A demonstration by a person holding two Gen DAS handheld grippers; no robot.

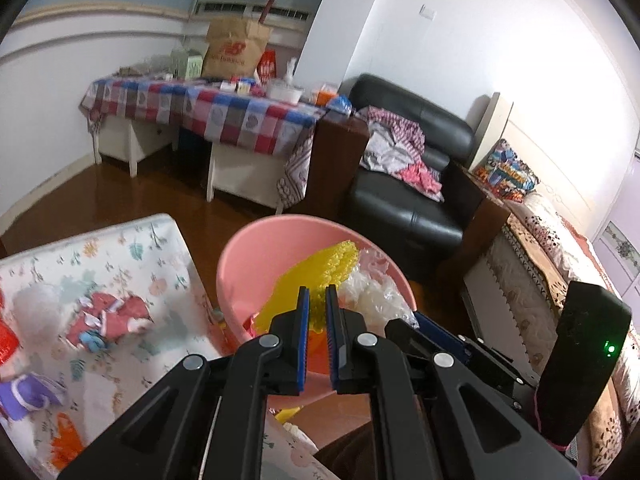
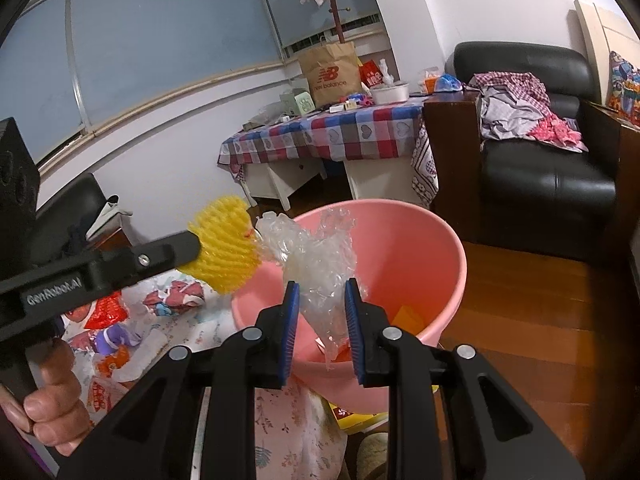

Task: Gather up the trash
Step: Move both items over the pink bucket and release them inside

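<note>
A pink basin (image 1: 240, 264) stands beside the floral table, with some scraps in its bottom. My left gripper (image 1: 317, 292) is shut on a yellow foam net (image 1: 320, 264) and holds it at the basin's near rim. From the right wrist view, the left gripper (image 2: 195, 246) comes in from the left with the yellow foam net (image 2: 226, 244) at its tip. My right gripper (image 2: 320, 300) is shut on crumpled clear plastic wrap (image 2: 316, 260) above the basin (image 2: 440, 248). The two bundles hang side by side, touching.
The floral table (image 1: 120, 256) carries a red wrapper (image 1: 108, 316), a purple scrap (image 1: 28, 396) and orange bits. A black armchair (image 1: 412, 184) with clothes, a checked-cloth table (image 1: 224, 112) and a bed (image 1: 560, 264) stand behind. A person's hand (image 2: 52, 404) grips the left handle.
</note>
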